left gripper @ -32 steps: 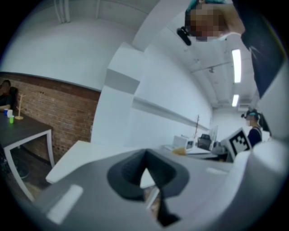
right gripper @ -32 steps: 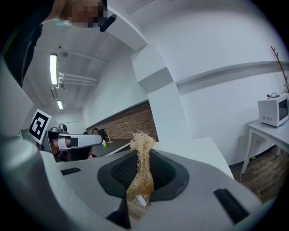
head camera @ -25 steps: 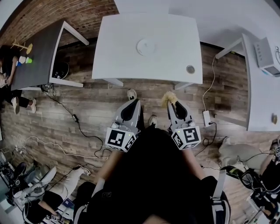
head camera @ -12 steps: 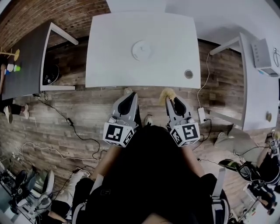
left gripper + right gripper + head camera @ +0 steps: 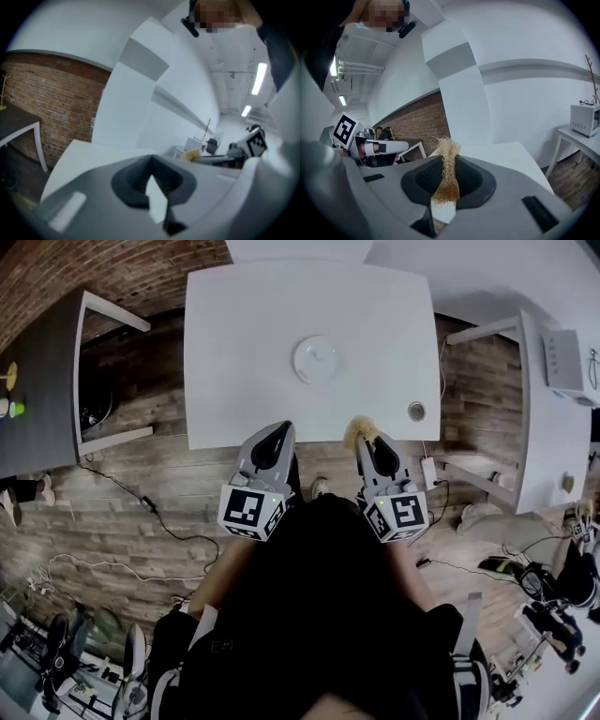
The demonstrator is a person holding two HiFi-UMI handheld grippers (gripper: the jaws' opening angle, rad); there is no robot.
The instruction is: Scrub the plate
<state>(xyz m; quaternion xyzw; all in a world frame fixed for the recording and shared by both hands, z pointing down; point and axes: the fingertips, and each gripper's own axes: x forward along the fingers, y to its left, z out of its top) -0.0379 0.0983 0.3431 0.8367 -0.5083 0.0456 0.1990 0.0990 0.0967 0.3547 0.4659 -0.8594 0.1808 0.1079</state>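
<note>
Plate (image 5: 318, 359) sits upper centre on white table (image 5: 225, 352), untouched. Right gripper (image 5: 370, 442) pinches fibre scrubber (image 5: 355, 430); left gripper (image 5: 277, 433) closed, empty. Risk: unheld plate could slide under scrubbing, and the thin pinch might slip.

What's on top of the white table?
A white plate mid-table, a small round object near the right front corner. Left hand-held gripper and right hand-held gripper with scrubber cover bits of its near edge.
</note>
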